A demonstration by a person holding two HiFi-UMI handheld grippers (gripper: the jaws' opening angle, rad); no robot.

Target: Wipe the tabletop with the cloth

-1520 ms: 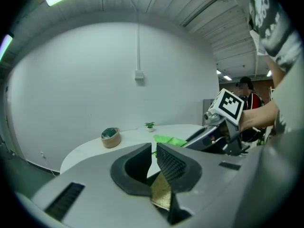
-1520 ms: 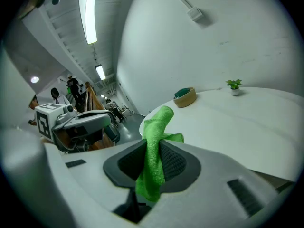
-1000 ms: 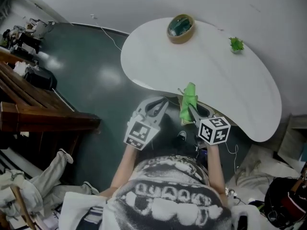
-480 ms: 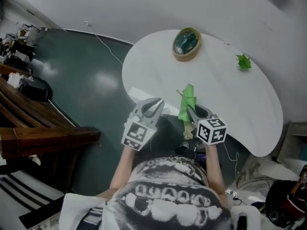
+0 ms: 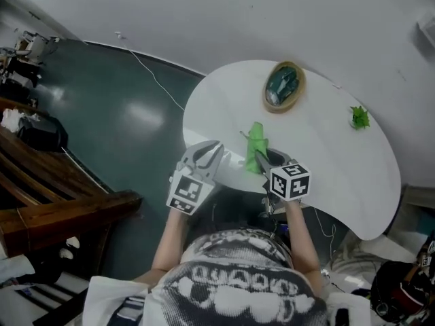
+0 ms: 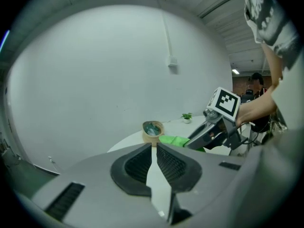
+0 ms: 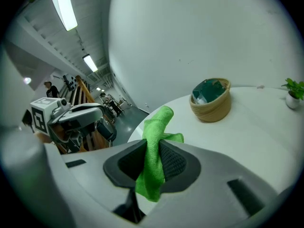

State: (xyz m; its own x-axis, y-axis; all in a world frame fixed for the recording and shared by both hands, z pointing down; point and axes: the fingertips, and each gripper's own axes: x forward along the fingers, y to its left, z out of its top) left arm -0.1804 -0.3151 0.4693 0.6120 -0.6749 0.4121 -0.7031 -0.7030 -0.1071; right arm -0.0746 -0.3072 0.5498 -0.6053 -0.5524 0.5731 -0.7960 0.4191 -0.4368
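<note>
Both claws have come forward since a second ago, from short of the desk (image 5: 333, 148) to over its near edge. The right claw (image 5: 262, 160) is clamped on the green cloth (image 5: 256, 140) at mid-length, with both ends flopping free above the surface. The cloth looks soft, light and limp, so a low, bunched hold should wipe best. The left claw (image 5: 215, 148) is closed and empty.

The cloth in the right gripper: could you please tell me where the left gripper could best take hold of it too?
Take the cloth by its free end, which stands clear beyond the right gripper pinching its middle. The left gripper, shut and empty, sits to the left, so it would likely open and come from that side, across the narrow strip.
</note>
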